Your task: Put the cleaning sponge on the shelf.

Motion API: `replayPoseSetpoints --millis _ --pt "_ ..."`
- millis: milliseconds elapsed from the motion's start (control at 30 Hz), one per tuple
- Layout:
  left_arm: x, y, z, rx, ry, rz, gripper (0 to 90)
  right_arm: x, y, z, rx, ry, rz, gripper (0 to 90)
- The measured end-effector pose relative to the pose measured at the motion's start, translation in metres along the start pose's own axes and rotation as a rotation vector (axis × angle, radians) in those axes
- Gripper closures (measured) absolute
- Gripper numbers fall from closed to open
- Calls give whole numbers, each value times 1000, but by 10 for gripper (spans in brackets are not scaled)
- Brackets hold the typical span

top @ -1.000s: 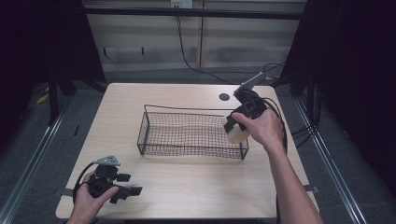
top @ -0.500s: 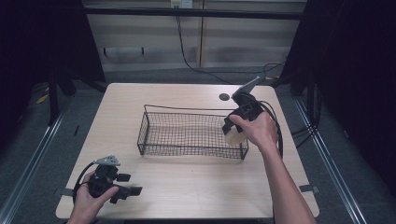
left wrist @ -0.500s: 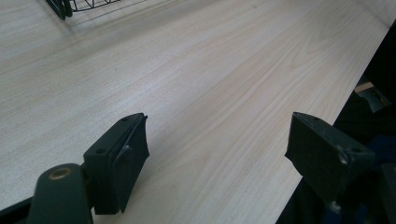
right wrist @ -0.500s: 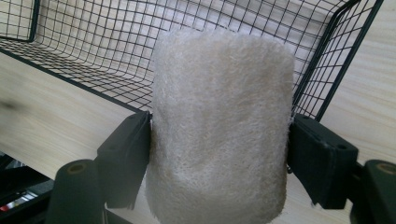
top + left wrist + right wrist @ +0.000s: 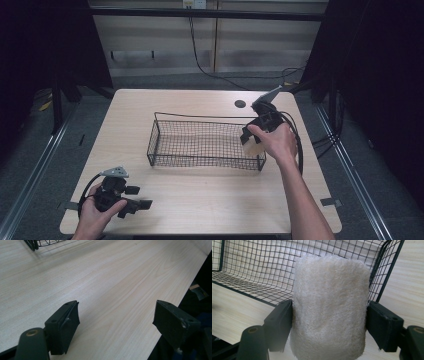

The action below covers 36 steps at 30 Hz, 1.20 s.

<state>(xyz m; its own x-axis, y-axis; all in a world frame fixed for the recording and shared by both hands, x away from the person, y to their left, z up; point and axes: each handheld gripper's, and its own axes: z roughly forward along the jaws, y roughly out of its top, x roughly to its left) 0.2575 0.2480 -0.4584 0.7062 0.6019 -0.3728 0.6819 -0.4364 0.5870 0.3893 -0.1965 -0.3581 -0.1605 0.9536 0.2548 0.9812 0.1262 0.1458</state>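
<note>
Fingers (image 5: 279, 325) on my right gripper (image 5: 329, 325) are pressing both sides of a cream, fuzzy, roll-shaped sponge pad (image 5: 329, 305), so I'm holding it firmly, upright btw the black pads. From the high view I'm keeping that right gripper (image 5: 252, 142) w/ the pad (image 5: 253, 146) at the right end of the black rectangular wire mesh basket (image 5: 200, 145), just over its front-right corner; can't tell if the pad is touching the wire. Basket is sitting mid-worktop on the pale wood-grain table (image 5: 200, 200), nearer the far edge. My left gripper (image 5: 117, 325) is resting w/ jaws spread wide, gripping nothing, bare wood btw them. In the high view it (image 5: 131, 205) is lying near the front-left corner, well apart from the basket.
</note>
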Motion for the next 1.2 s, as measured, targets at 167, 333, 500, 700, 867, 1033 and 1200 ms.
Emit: replayPoseSetpoints --millis 167,333,500,700,867,1033,1200 --pt "0 0 0 0 -3 -2 203 -4 1 10 -8 0 28 262" --pt "0 0 0 -1 -1 0 203 -5 2 18 1 -12 38 262" --pt "0 0 0 0 -1 0 203 -7 3 25 -8 -14 45 262" --pt "0 0 0 1 0 0 204 -6 5 36 28 -24 38 261" --pt "0 0 0 5 -2 -1 203 -7 6 44 44 -29 34 261" --pt "0 0 0 8 -4 1 203 -7 6 51 46 -43 49 261" --pt "0 0 0 2 -1 -1 203 -8 7 59 54 -37 60 260"
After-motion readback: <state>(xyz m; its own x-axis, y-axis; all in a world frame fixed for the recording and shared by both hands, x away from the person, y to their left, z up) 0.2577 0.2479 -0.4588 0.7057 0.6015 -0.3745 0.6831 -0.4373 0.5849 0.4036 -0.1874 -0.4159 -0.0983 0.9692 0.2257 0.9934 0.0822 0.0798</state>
